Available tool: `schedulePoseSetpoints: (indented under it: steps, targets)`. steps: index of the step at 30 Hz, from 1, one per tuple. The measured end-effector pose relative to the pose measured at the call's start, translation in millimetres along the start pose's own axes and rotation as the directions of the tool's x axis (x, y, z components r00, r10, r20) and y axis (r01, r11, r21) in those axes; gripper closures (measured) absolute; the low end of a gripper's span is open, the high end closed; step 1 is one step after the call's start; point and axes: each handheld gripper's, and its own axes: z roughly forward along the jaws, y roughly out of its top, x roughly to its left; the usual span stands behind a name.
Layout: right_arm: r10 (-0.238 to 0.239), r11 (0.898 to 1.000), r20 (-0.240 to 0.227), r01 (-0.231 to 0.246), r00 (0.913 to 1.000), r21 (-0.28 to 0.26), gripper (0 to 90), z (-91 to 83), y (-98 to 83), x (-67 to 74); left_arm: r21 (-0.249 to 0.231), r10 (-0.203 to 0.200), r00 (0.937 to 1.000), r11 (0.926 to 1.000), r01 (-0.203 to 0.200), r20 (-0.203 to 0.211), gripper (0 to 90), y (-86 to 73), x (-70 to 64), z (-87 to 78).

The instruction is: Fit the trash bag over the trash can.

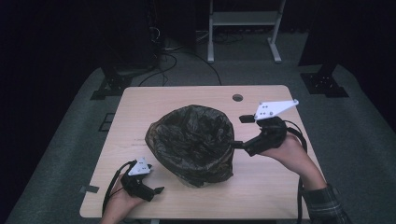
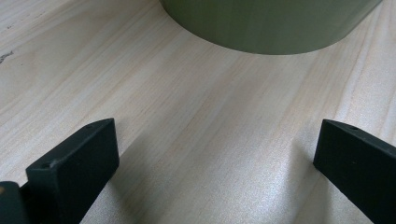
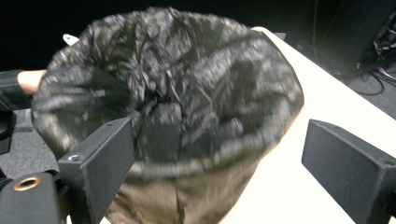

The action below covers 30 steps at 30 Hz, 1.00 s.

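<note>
Clearly wide-open right hand-held gripper (image 1: 237, 132), beside bin bag (image 1: 191, 140)

I look for words, numbers and signs, and I find none that I can read. The bag (image 1: 191, 140) has no writing on it. The bin (image 2: 275, 23) is plain green. The table (image 1: 140, 105) is bare wood with no label.

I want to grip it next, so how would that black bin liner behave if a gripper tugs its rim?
The black bin liner is crinkled and glossy, so probably thin, floppy and slippery. It drapes loosely over the olive bin, so a tug would likely lift film, not the bin. The right gripper, jaws open, is nearest the rim.
</note>
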Motion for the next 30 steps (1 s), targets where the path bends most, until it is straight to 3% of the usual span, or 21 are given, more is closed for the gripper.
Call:
schedulePoseSetpoints:
  steps: [8,12,19,26,30]
  targets:
    - [0.037,0.999,0.011,-0.038,0.9992,0.018,8.6,3.5,-51.4,4.9,0.002,0.001,1.0000,1.0000,-0.001,0.001,0.0,0.0,0.0,-0.1]
    - [0.068,0.997,-0.006,-0.068,0.9977,0.025,8.6,10.2,-71.8,8.9,0.002,0.000,1.0000,1.0000,0.000,0.001,0.0,0.1,0.0,-0.1]
    - [0.066,0.994,0.009,-0.067,0.9978,0.086,8.5,24.2,-107.0,20.7,0.000,-0.001,1.0000,1.0000,0.001,0.001,0.0,0.0,0.0,-0.1]
    - [0.076,0.984,0.027,-0.079,0.9967,0.159,8.5,43.8,-138.9,26.5,0.000,0.000,1.0000,1.0000,0.000,0.002,0.0,0.0,0.0,-0.1]
    - [0.083,0.971,0.039,-0.089,0.9958,0.222,8.5,54.5,-156.1,28.7,0.001,0.001,1.0000,1.0000,-0.001,0.003,0.0,0.0,0.2,-0.2]
